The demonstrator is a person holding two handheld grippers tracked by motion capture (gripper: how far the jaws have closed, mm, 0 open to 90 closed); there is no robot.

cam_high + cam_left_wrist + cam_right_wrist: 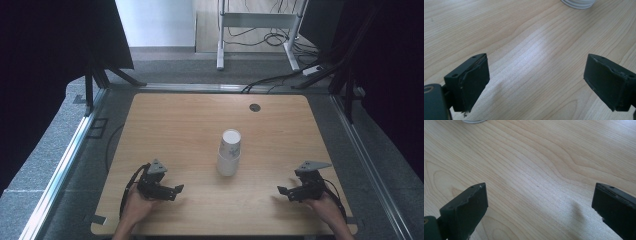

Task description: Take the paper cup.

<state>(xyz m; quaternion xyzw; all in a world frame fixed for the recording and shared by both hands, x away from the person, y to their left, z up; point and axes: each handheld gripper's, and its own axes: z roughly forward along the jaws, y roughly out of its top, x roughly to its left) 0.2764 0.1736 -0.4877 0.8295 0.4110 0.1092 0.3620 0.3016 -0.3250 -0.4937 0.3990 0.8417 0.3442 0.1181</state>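
left gripper: low over table, jaws apart, empty
right gripper: same, jaws apart
cups: stacked mid-table, count unclear

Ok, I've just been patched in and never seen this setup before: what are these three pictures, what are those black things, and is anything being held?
There is no robot arm here. A person sits at a wooden table and holds a hand tool with two black jaws in each hand. The high view looks down from above: the left gripper is at lower left, the right gripper at lower right, both pointing inward. The other two pictures come from small cameras riding on each tool, looking along its jaws. In the left gripper view and in the right gripper view, the jaws stand wide apart with bare wood between them, so nothing is held. On the table stands a stack of white paper cups, between the two tools and a little beyond them, untouched.
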